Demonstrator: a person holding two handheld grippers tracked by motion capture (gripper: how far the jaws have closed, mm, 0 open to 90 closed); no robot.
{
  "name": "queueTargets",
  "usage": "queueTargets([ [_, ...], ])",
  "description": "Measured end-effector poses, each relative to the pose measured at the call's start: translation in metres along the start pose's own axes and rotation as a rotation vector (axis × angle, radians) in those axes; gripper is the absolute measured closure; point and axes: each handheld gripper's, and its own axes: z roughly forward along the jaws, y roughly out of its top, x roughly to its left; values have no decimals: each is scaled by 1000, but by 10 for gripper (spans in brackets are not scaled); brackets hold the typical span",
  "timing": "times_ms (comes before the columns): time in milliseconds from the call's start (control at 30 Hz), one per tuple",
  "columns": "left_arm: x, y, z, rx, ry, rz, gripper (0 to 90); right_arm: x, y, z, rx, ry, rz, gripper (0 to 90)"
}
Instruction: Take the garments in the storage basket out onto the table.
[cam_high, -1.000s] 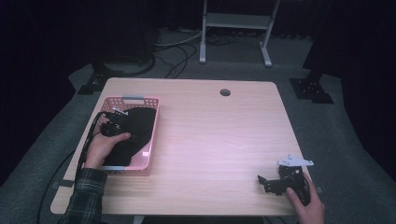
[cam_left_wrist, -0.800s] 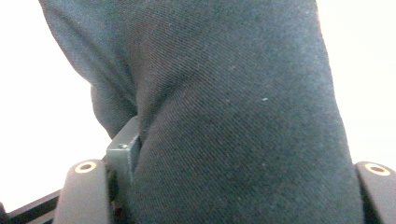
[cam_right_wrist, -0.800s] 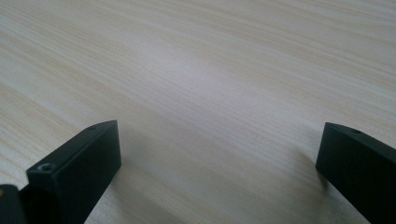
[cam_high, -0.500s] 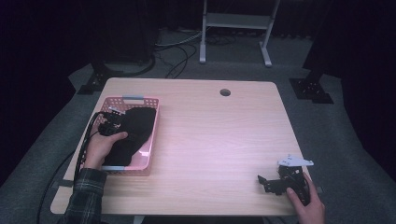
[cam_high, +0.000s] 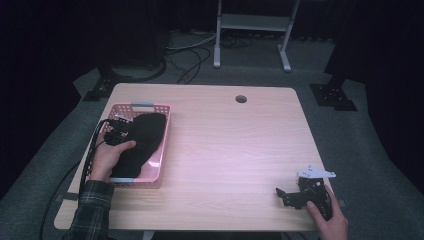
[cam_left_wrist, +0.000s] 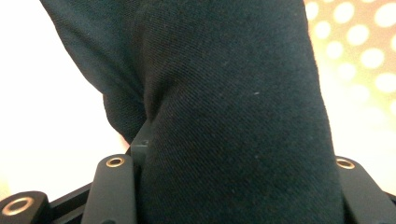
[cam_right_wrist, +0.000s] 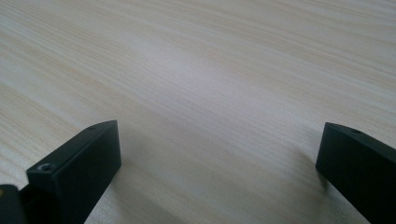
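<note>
A black cloth (cam_high: 142, 142) lies in a pink basket (cam_high: 163, 145). It fills most of the basket, and the far end of the cloth rises a little over the basket's far part. The basket sits on the left side of a light wooden table (cam_high: 225, 150).

The left gripper (cam_high: 117, 131) is in the basket, at the left side of the cloth. The person's left hand (cam_high: 107, 160) holds it from the near end of the basket. In the left gripper view the cloth (cam_left_wrist: 224, 112) is bunched thick between the two black jaws, and they are pinched tight on it. The jaws have just closed on the cloth. Behind the cloth, bright spots of the basket wall (cam_left_wrist: 369, 56) show.

The right gripper (cam_high: 290, 195) is far from the basket, at the near right corner of the table. The person's right hand (cam_high: 327, 217) holds it there. Its jaws stand wide apart, and in the right gripper view bare table wood (cam_right_wrist: 210, 93) lies between them.

A small round hole (cam_high: 241, 99) is in the table, past the basket toward the far edge.
</note>
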Motion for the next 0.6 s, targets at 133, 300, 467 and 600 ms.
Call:
queueTargets([
  [133, 0, 1, -1, -4, 3, -5, 440, 0, 0, 0, 0, 0, 0, 0],
  [300, -1, 0, -7, -37, 13, 0, 440, -1, 0, 0, -1, -14, 15, 0],
  [467, -1, 0, -14, -87, 18, -9, 440, -1, 1, 1, -1, -18, 17, 0],
  [600, -2, 0, -16, -121, 18, -15, 440, -1, 1, 1, -1, -18, 17, 0],
])
